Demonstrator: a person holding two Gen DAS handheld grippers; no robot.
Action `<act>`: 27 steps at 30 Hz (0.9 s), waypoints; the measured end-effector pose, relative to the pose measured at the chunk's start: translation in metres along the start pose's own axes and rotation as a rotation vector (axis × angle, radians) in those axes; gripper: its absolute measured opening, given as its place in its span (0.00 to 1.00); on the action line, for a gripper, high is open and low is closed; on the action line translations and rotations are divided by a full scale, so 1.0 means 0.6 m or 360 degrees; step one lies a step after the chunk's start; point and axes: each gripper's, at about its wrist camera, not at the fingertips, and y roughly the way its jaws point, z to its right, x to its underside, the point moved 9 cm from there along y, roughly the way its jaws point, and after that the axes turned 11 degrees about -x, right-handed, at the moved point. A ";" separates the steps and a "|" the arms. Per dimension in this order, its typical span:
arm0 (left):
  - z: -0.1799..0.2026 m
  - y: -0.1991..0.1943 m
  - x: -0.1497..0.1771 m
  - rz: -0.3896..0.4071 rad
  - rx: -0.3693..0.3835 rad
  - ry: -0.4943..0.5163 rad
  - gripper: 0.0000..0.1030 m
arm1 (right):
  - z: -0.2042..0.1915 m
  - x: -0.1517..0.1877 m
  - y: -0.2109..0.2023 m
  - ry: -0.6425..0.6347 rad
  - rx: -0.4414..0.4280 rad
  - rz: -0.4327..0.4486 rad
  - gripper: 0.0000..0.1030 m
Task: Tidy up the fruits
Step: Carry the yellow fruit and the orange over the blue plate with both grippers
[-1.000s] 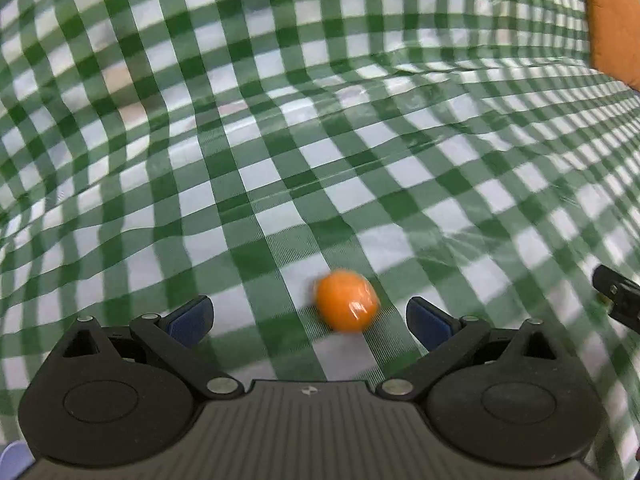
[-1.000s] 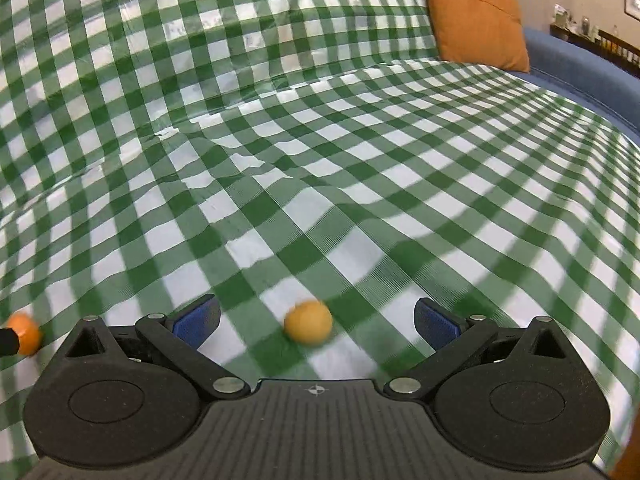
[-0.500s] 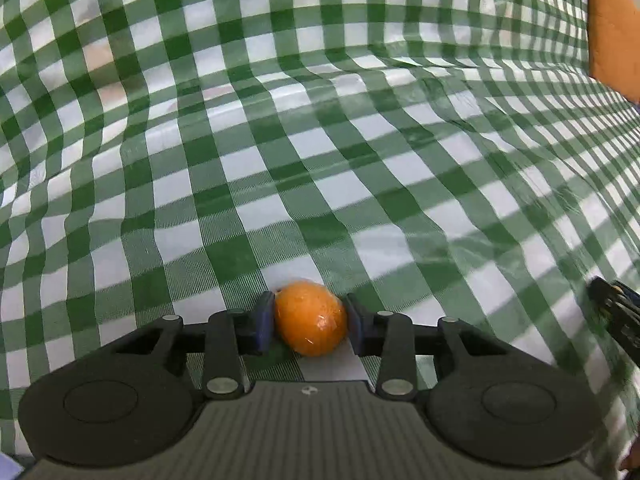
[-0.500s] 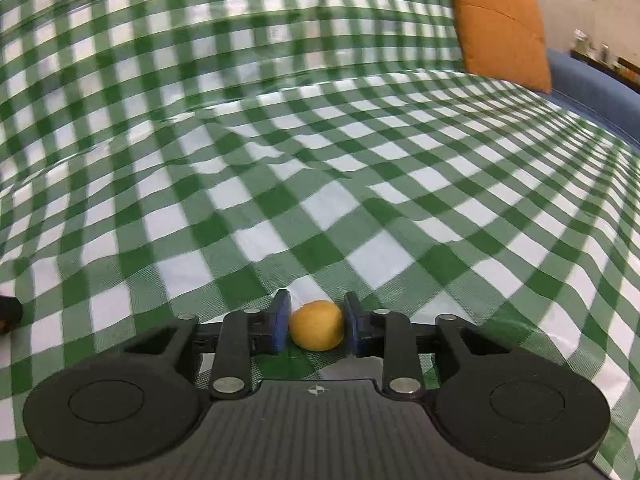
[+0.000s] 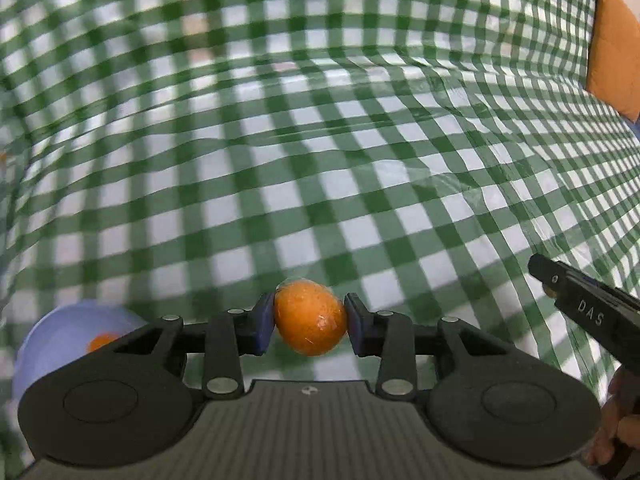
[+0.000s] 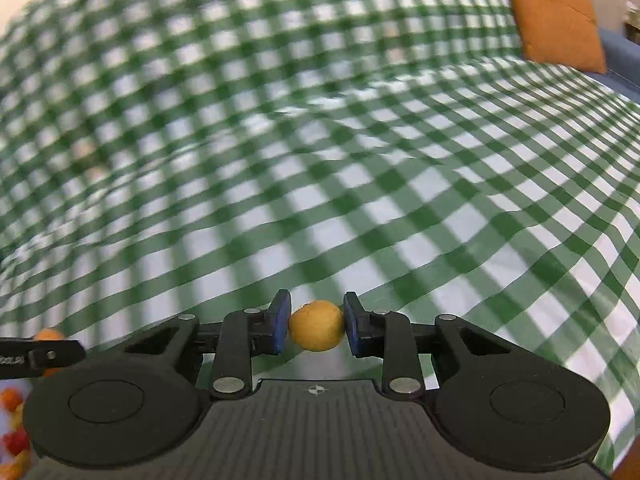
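My left gripper (image 5: pixel 310 326) is shut on an orange fruit (image 5: pixel 310 322), held above the green checked cloth (image 5: pixel 320 160). Its blue pads press both sides of the fruit. My right gripper (image 6: pixel 316 330) is shut on a smaller yellow-orange fruit (image 6: pixel 316 330), also lifted off the cloth. A pale blue bowl (image 5: pixel 68 332) with one orange fruit (image 5: pixel 102 342) inside sits low at the left in the left wrist view. The right gripper's side shows as a black arm (image 5: pixel 588 312) at that view's right edge.
An orange cushion (image 6: pixel 554 12) leans at the far right on a blue sofa (image 6: pixel 624 60). Several blurred orange and red fruits (image 6: pixel 14 432) lie at the bottom left of the right wrist view. A hand (image 5: pixel 616 424) shows at the left wrist view's lower right.
Both grippers went from open around their fruits to shut on them, then rose off the cloth with the fruits. The blue bowl has come into the left wrist view.
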 end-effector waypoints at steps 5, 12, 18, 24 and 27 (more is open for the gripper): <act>-0.075 -0.099 0.041 0.0076 -0.0064 -0.0067 0.40 | -0.097 0.012 -0.082 -0.0038 -0.0199 -0.0007 0.29; -0.170 -0.208 0.106 0.0113 -0.0077 -0.0163 0.40 | -0.245 0.023 -0.183 -0.0127 -0.0441 -0.0027 0.29; -0.219 -0.274 0.160 0.0162 -0.0034 -0.0180 0.40 | -0.337 0.050 -0.250 -0.0190 -0.0520 -0.0072 0.29; -0.251 -0.321 0.191 0.0228 -0.0004 -0.0254 0.40 | -0.390 0.072 -0.317 -0.0251 -0.0564 -0.0090 0.29; -0.268 -0.339 0.205 0.0238 -0.0012 -0.0275 0.40 | -0.408 0.080 -0.335 -0.0244 -0.0580 -0.0100 0.29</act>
